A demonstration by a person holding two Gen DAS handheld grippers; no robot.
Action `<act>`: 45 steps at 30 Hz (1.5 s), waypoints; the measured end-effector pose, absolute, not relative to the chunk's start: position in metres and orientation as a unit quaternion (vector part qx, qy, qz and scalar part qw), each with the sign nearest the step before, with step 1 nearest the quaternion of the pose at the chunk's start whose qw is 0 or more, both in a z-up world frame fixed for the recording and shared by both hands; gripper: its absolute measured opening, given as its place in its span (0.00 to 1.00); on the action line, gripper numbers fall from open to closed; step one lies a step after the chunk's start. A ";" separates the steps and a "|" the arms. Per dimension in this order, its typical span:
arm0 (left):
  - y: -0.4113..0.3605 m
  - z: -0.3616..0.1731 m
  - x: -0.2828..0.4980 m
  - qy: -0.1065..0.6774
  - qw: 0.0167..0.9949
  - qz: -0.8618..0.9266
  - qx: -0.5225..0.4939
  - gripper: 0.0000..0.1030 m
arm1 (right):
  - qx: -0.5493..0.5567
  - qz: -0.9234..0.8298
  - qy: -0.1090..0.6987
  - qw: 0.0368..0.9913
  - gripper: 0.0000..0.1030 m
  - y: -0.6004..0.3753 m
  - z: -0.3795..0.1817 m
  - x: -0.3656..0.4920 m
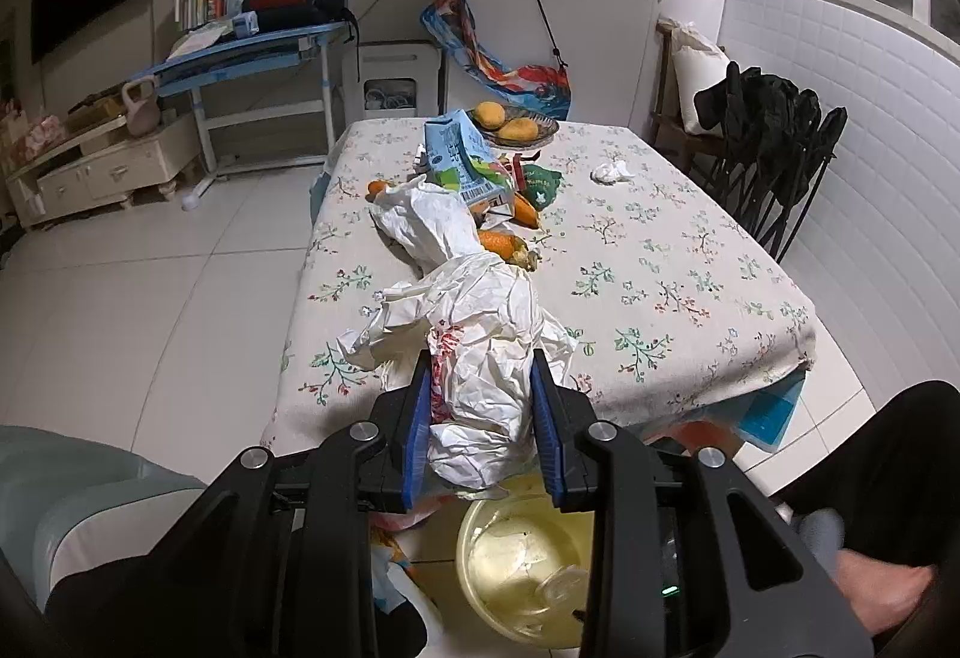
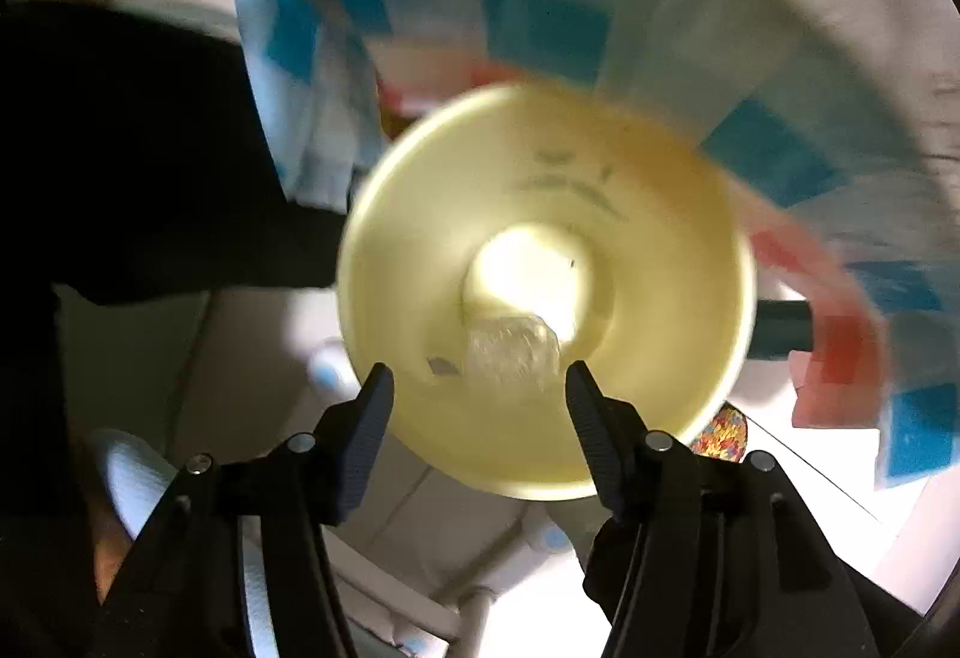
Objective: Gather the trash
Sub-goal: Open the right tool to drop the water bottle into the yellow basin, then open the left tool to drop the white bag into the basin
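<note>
Blue-padded fingers of my left gripper [image 1: 483, 418] sit closest to the lens, clamped on the near end of a crumpled white plastic bag [image 1: 474, 358]. I see the pads pressing the bunched film from both sides, so the hold looks firm. From the jaws the bag runs straight away from me across the floral tablecloth [image 1: 690, 262], its long axis pointing toward the far edge of the table, and its near end hangs off the near edge above a pale yellow plastic bin [image 1: 528, 568] on the floor. At the bag's far end lies the rest of the rubbish: a blue-and-white milk carton [image 1: 459, 159], orange peel pieces [image 1: 501, 244] and a green wrapper [image 1: 543, 187]. A crumpled white tissue [image 1: 612, 172] sits apart, toward the table's right edge.

My right gripper [image 2: 480, 388] points straight down into the same bin [image 2: 660, 214], jaws apart and holding nothing. A clear, crumpled piece of plastic [image 2: 510, 352] rests on the bin floor, just ahead of the fingertips and between their lines. This view is blurred, so I cannot tell more about it.

I judge that the bag only needs to come toward me and drop, since the bin lies directly under the left jaws. The left hand is the one placed for that. The risk I see is loose scraps spilling off the near edge.
</note>
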State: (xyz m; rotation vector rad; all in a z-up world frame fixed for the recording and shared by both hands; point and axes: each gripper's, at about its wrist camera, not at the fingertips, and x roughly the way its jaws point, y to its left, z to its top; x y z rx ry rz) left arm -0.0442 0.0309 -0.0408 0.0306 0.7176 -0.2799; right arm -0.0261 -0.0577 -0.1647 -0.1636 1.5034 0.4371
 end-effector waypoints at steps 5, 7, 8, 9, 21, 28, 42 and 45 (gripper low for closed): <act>0.032 -0.042 -0.048 0.356 0.923 -0.144 0.008 0.29 | 0.003 0.179 0.600 0.779 0.59 -0.094 -0.106 -0.034; 0.030 -0.044 -0.051 0.360 0.921 -0.150 0.008 0.28 | 0.033 0.168 0.559 0.811 0.61 -0.110 -0.085 -0.040; 0.029 -0.045 -0.052 0.362 0.920 -0.152 0.009 0.29 | 0.046 0.163 0.534 0.828 0.62 -0.118 -0.074 -0.043; 0.027 -0.047 -0.054 0.365 0.918 -0.155 0.010 0.29 | 0.055 0.160 0.518 0.839 0.62 -0.123 -0.066 -0.045; -0.011 -0.085 -0.085 0.438 0.872 -0.212 0.053 0.29 | 0.132 0.092 0.387 0.908 0.69 -0.173 -0.021 -0.053; -0.023 -0.101 -0.087 0.473 0.848 -0.224 0.082 0.40 | 0.152 0.081 0.383 0.908 0.70 -0.179 -0.023 -0.050; -0.003 -0.066 -0.086 0.381 0.909 -0.158 0.057 0.51 | 0.161 0.071 0.378 0.909 0.70 -0.186 -0.021 -0.052; 0.002 -0.060 -0.083 0.369 0.919 -0.129 0.054 0.57 | 0.157 0.070 0.375 0.911 0.70 -0.183 -0.019 -0.052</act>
